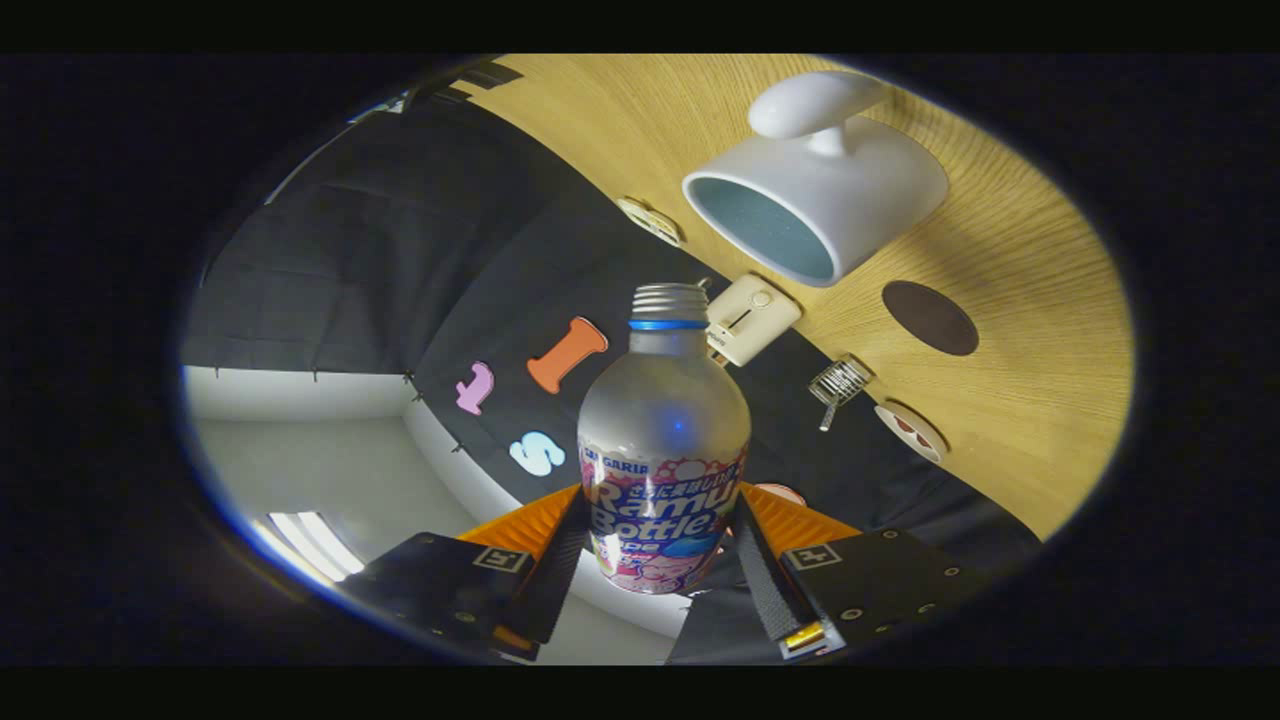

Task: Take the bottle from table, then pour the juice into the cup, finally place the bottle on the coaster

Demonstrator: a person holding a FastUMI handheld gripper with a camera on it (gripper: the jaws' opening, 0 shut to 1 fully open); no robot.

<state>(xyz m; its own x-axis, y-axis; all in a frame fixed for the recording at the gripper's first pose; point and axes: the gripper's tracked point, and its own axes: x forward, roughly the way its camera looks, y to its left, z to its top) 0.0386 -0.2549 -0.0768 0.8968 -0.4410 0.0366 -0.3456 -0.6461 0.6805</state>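
Note:
My gripper [662, 545] is shut on the bottle [663, 440], a frosted bottle with a threaded open neck, a blue ring and a colourful label. Both fingers press on its labelled lower body. The view is rolled steeply, so the bottle is tipped on its side relative to the wooden table [1040, 400]. Its mouth points toward the white cup [815, 190], which stands just beyond the neck, a small gap away, with its blue-grey inside facing me. A round dark coaster [930, 317] lies on the table near the cup, farther from the bottle's mouth. No juice stream shows.
A cream-coloured small device [750, 318] sits by the table's edge just past the bottle's neck. A wire whisk-like item [838, 382], a round white disc [910, 430] and another pale disc [650, 220] also lie along that edge. Black cloth wall behind.

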